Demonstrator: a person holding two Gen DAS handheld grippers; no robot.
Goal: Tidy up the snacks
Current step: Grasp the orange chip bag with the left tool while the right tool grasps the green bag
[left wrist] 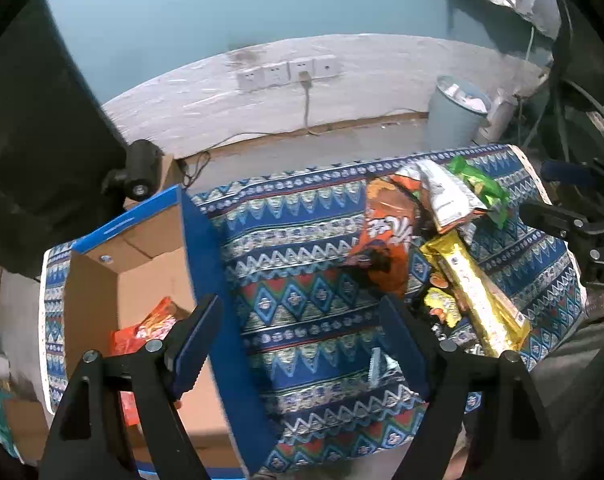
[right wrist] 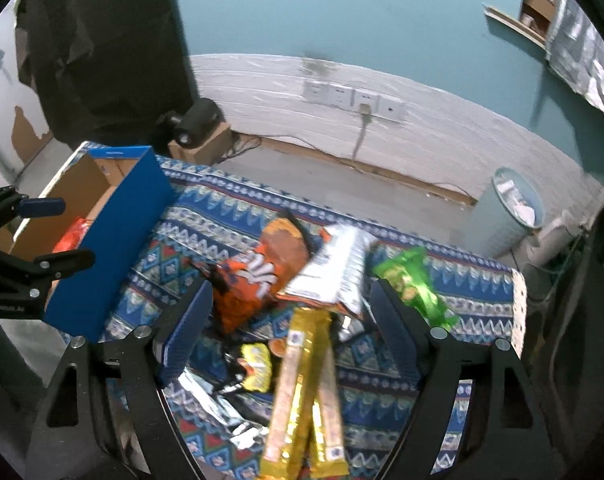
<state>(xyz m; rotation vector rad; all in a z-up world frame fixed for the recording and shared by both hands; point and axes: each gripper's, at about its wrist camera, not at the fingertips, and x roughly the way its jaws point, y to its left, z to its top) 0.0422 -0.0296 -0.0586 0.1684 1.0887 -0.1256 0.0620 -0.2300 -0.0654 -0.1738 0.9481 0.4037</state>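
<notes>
Left wrist view: your left claw (left wrist: 297, 344) gapes wide beside the box (left wrist: 205, 280); your right claw (right wrist: 289, 320) spreads wide above the gold packets (right wrist: 302, 392).

The box (left wrist: 205, 280) sits left on the table (left wrist: 302, 240); snack packets (left wrist: 442, 248) lie piled right; a bin (left wrist: 454, 116) stands behind.

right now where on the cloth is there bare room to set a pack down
The open stretch of patterned cloth lies between the blue box and the orange chip bag. It is crowded to the right of that, where the gold packs, white bag and green pack pile together.
</notes>
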